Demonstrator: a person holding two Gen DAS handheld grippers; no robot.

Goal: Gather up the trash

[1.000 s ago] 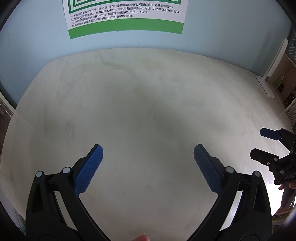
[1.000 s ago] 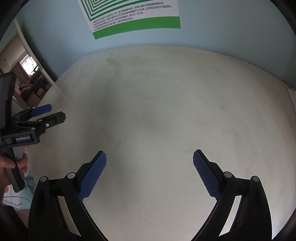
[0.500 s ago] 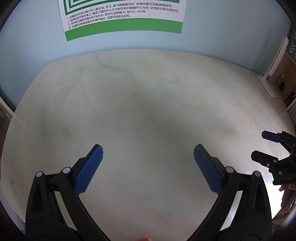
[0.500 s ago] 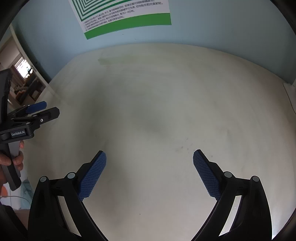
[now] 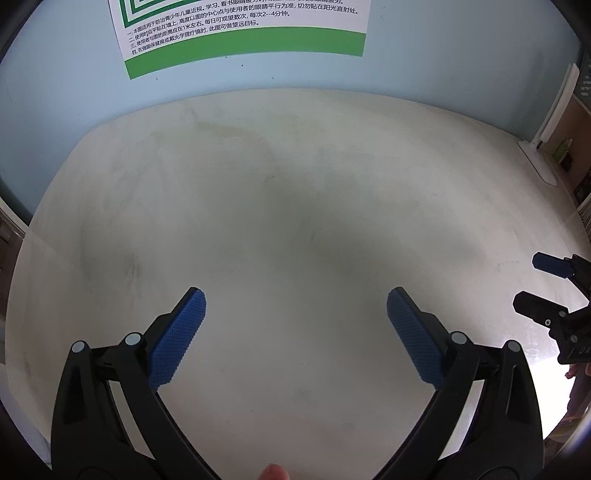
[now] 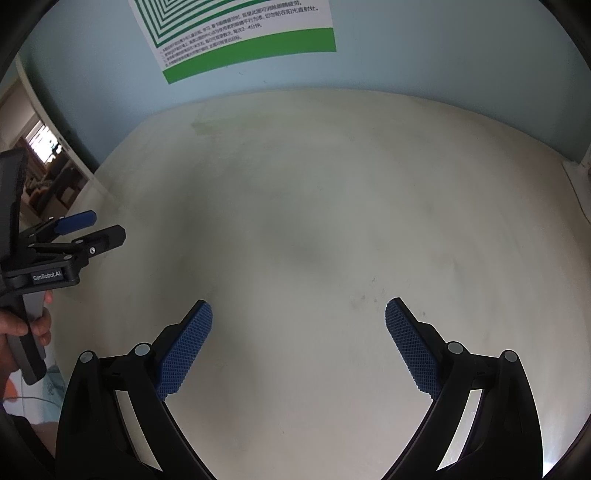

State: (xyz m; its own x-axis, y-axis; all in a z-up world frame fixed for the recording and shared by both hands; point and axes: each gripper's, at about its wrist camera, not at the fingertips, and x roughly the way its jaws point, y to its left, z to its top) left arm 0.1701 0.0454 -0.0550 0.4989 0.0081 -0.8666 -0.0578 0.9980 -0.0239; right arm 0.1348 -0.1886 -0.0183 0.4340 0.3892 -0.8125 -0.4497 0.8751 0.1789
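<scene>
No trash shows in either view. My left gripper is open and empty above a bare cream tabletop. My right gripper is open and empty above the same tabletop. The right gripper also shows at the right edge of the left wrist view, jaws apart. The left gripper shows at the left edge of the right wrist view, jaws apart, held by a hand.
A light blue wall runs along the table's far edge, with a green and white poster on it. A white stand base sits at the table's far right corner. A doorway opens at the left.
Both cameras have shifted slightly; the poster has drifted left in the right wrist view. Both grippers stay open and empty.
</scene>
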